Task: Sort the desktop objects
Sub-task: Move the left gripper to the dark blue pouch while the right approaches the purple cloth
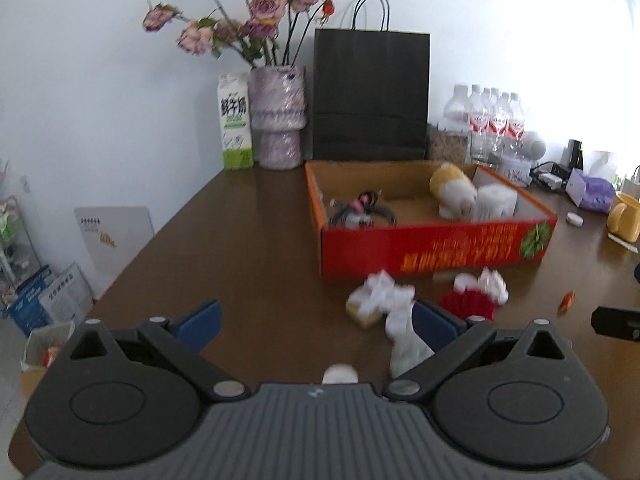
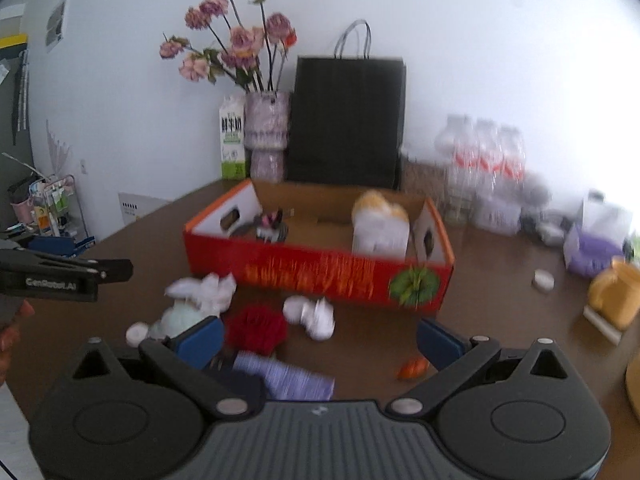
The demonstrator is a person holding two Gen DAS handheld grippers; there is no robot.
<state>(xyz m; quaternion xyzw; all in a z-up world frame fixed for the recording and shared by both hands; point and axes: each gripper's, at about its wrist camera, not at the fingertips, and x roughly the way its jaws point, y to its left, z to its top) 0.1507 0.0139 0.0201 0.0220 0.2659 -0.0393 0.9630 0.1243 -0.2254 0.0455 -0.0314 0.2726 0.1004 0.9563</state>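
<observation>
A red cardboard box (image 1: 436, 248) (image 2: 320, 268) stands mid-table and holds tangled cables (image 1: 360, 210), a yellow-and-white plush toy (image 1: 452, 190) and a white carton (image 1: 496, 200). Loose in front of it lie crumpled white paper (image 1: 384, 292) (image 2: 204, 290), a red fuzzy item (image 1: 468, 304) (image 2: 256, 328), a white wad (image 2: 310, 312), a purple striped card (image 2: 288, 380) and a small orange piece (image 2: 414, 368). My left gripper (image 1: 318, 322) hovers open, the paper just beyond its right finger. Above the red item and the card, my right gripper (image 2: 320, 342) is open and holds nothing.
Against the wall stand a vase of dried roses (image 1: 276, 120), a milk carton (image 1: 236, 128), a black paper bag (image 1: 370, 96) and several water bottles (image 1: 488, 116). A yellow mug (image 2: 614, 296), a purple tissue pack (image 2: 592, 252) and a small white disc (image 2: 544, 280) sit at the right.
</observation>
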